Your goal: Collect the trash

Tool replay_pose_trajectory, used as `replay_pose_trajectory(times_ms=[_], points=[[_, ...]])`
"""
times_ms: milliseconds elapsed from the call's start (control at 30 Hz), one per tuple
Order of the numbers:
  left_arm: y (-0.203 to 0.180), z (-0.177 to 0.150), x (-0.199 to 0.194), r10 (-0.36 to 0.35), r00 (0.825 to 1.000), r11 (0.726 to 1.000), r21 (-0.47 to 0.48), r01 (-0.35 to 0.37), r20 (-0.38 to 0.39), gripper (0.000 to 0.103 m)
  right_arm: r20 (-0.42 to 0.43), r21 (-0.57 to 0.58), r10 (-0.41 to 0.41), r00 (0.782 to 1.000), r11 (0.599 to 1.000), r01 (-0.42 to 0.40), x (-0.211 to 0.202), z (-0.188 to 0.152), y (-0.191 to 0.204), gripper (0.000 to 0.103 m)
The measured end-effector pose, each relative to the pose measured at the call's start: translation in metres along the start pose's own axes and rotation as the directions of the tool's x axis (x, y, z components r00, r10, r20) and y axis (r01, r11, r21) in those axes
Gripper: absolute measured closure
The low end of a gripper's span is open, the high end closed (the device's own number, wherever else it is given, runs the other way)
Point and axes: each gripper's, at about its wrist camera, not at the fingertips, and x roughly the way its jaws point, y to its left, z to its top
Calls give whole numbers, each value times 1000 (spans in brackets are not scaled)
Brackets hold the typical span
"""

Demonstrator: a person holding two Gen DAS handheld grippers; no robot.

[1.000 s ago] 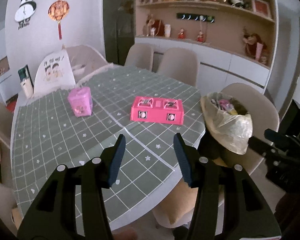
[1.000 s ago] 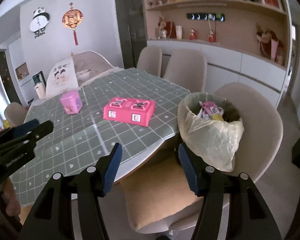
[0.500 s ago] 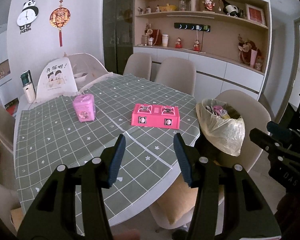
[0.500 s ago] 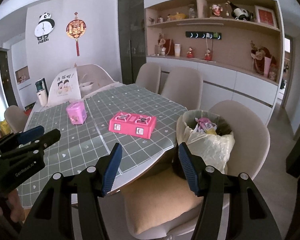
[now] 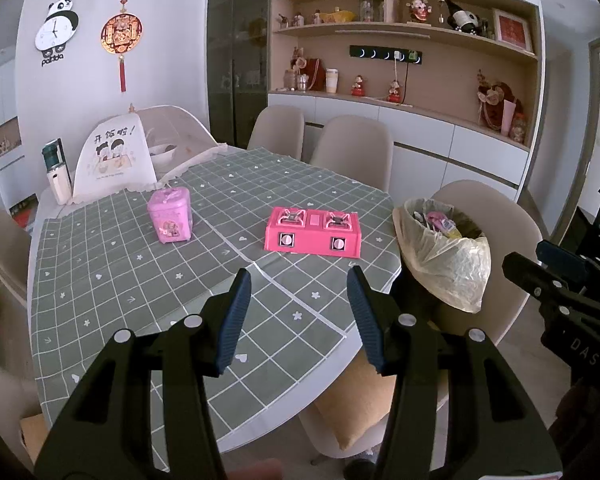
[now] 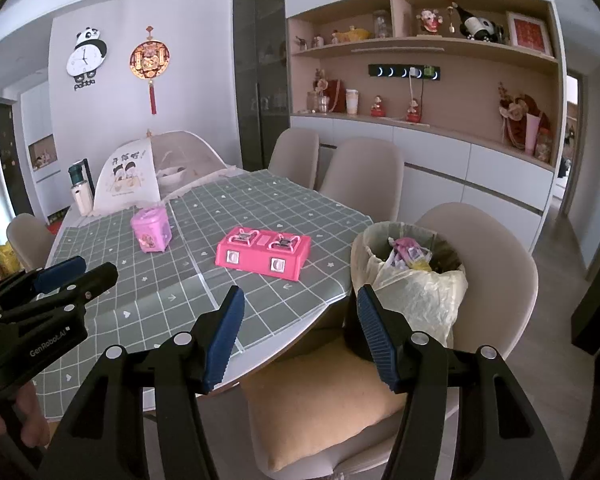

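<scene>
**Q:** What does the figure show, and how are the two tools held?

**A:** Both tools hang in the air short of the table's near edge. The left gripper (image 5: 299, 312) has its jaws spread wide with nothing between them; the right gripper (image 6: 300, 328) is likewise spread and empty. Neither touches anything. Held back and level like this, each camera takes in the whole table (image 5: 112, 264), which suits a survey before or after picking.

**Q:** Where is the trash?

**A:** In the lined bin (image 6: 412, 280), which stands on the seat of the chair (image 6: 496, 264) just beside the table's rounded end. Wrappers (image 6: 410, 254) show at its mouth. The bin probably sits on the chair to bring its opening near tabletop height, making for a short carry.

**Q:** What remains on the table?

**A:** A pink toy stove (image 5: 313, 232), a small pink box (image 5: 169, 215) and, at the far end, a mesh food cover (image 5: 140, 156). None of these looks like litter, and no loose scraps are visible on the cloth.

**Q:** How far along is the task, then?

**A:** Judging from this, collection seems nearly or fully done.
</scene>
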Motion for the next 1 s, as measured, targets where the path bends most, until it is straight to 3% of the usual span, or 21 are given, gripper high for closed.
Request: replay_pose_trajectory(times_ms=[1000], points=[[3,0,11,-1,1000,1000,-1,1,-19,56,-8,7,-9,1000,1000,9,3,-1,-7,48]])
